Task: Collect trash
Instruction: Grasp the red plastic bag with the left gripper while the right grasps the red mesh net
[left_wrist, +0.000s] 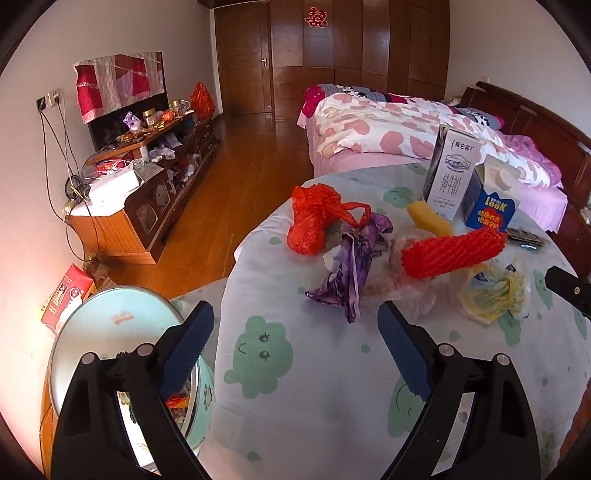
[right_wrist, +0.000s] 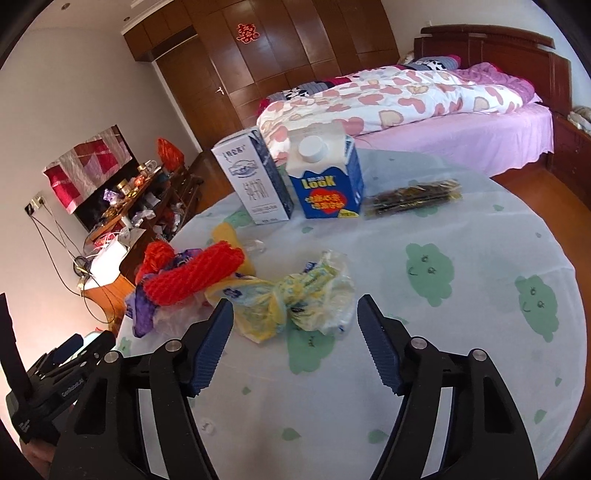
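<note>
Round table under a white cloth with green cloud faces (right_wrist: 480, 236); pale-green lidded bin (left_wrist: 122, 332) beside it (lower left); two upright cartons, white milk (right_wrist: 255, 181) and blue "Look" (right_wrist: 328, 184); red foam net sleeve (left_wrist: 454, 251); crumpled yellow plastic bag (right_wrist: 295, 299) just ahead of right gripper (right_wrist: 295, 345), jaws apart, nothing held; purple wrapper (left_wrist: 351, 266) before left gripper (left_wrist: 295, 347), spread wide, empty.

Trash bin (left_wrist: 122, 332) contents mostly hidden behind left tool (left_wrist: 295, 325)

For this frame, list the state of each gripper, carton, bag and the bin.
left gripper: open, empty
right gripper: open, empty
white milk carton: upright
blue carton: upright, capped
red bag: crumpled
yellow bag: crumpled
bin: lid up
</note>
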